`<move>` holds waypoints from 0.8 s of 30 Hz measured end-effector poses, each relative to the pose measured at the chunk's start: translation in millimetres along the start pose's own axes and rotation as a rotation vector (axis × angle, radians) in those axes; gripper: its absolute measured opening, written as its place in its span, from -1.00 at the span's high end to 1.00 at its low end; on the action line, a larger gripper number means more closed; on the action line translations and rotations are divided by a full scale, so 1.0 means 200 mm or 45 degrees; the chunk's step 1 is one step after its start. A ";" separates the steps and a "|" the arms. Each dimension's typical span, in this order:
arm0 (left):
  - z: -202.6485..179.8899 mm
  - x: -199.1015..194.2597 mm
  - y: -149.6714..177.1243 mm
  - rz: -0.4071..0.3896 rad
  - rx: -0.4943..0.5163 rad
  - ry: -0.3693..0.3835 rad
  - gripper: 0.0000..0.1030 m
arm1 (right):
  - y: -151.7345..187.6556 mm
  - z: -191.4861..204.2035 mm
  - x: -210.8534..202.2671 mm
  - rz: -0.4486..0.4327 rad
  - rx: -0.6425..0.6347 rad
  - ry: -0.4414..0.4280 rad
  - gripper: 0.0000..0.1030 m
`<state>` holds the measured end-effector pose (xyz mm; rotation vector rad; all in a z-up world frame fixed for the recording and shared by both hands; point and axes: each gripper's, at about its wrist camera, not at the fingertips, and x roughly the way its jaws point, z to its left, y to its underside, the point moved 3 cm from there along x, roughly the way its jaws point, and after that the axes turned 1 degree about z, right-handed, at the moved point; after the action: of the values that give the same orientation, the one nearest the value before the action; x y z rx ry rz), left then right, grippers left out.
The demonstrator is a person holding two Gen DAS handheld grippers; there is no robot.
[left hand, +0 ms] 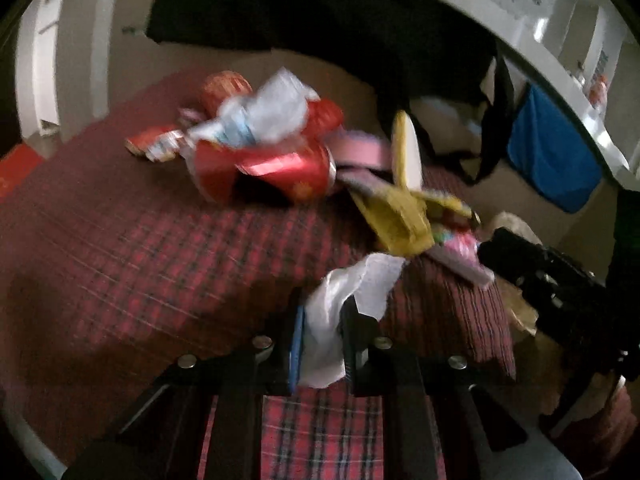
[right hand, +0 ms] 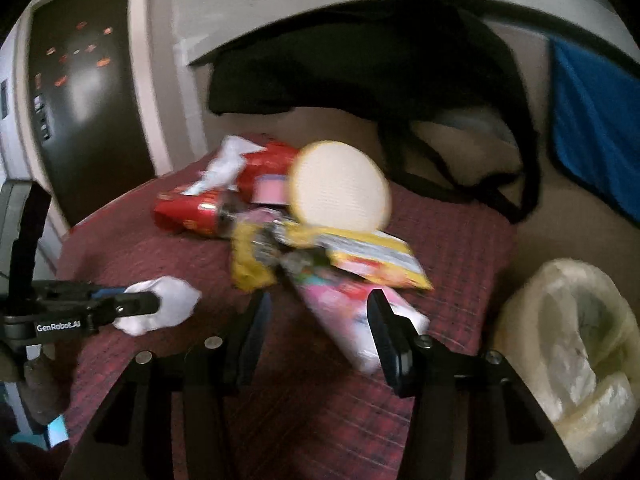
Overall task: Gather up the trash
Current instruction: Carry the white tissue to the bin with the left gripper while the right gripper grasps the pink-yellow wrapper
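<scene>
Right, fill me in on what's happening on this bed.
A person is clearing trash off the red plaid blanket. The left gripper is shut on a crumpled white tissue. The right gripper is open around a pink-and-white plastic wrapper. A bin lined with a translucent bag sits to the right.

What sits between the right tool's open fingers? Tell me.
The lower end of a pink-and-white plastic wrapper on the red plaid cloth, seen in the right wrist view.

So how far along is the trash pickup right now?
Early on. The lined bin looks to hold little so far. In hand: the left gripper is shut on a white tissue; the right gripper is open around a pink wrapper. Left: red can, yellow bag, round lid.
</scene>
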<state>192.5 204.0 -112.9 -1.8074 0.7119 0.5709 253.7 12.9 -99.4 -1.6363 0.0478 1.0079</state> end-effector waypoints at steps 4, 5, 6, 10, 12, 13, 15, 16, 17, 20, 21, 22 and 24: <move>0.09 -0.09 -0.03 -0.076 -0.046 -0.065 0.66 | -0.10 0.18 0.10 0.001 -0.115 -0.016 0.10; 0.12 -0.11 -0.03 -0.091 -0.061 -0.077 0.66 | -0.13 0.22 0.14 0.010 -0.145 0.012 0.11; 0.14 -0.13 -0.03 -0.102 -0.071 -0.090 0.66 | -0.16 0.25 0.19 0.021 -0.165 0.045 0.13; 0.22 -0.18 -0.04 -0.150 -0.114 -0.130 0.66 | -0.23 0.30 0.36 0.062 -0.226 0.178 0.26; 0.25 -0.21 -0.04 -0.170 -0.136 -0.128 0.66 | -0.22 0.30 0.46 0.128 -0.265 0.243 0.47; 0.26 -0.21 -0.05 -0.180 -0.142 -0.130 0.66 | -0.21 0.30 0.49 0.172 -0.271 0.256 0.53; 0.28 -0.23 -0.06 -0.201 -0.154 -0.128 0.66 | -0.20 0.27 0.49 0.196 -0.226 0.190 0.66; 0.28 -0.23 -0.07 -0.206 -0.161 -0.119 0.66 | -0.20 0.26 0.45 0.193 -0.185 0.161 0.72; 0.28 -0.22 -0.07 -0.208 -0.168 -0.107 0.66 | -0.21 0.26 0.39 0.171 -0.142 0.095 0.73; 0.24 -0.21 -0.07 -0.194 -0.188 -0.054 0.66 | -0.25 0.25 0.22 0.086 -0.074 0.012 0.73; 0.21 -0.20 -0.07 -0.187 -0.186 -0.026 0.66 | -0.25 0.25 0.17 0.062 -0.062 -0.003 0.74; 0.17 -0.19 -0.08 -0.184 -0.171 -0.009 0.66 | -0.26 0.23 0.12 0.045 -0.045 -0.018 0.74; 0.07 -0.19 -0.11 -0.198 -0.115 0.010 0.66 | -0.27 0.21 0.04 0.021 -0.011 -0.043 0.74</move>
<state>180.9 231.6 -76.9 -1.9304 0.5520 0.4991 263.1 69.5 -62.1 -1.6284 0.0344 1.0496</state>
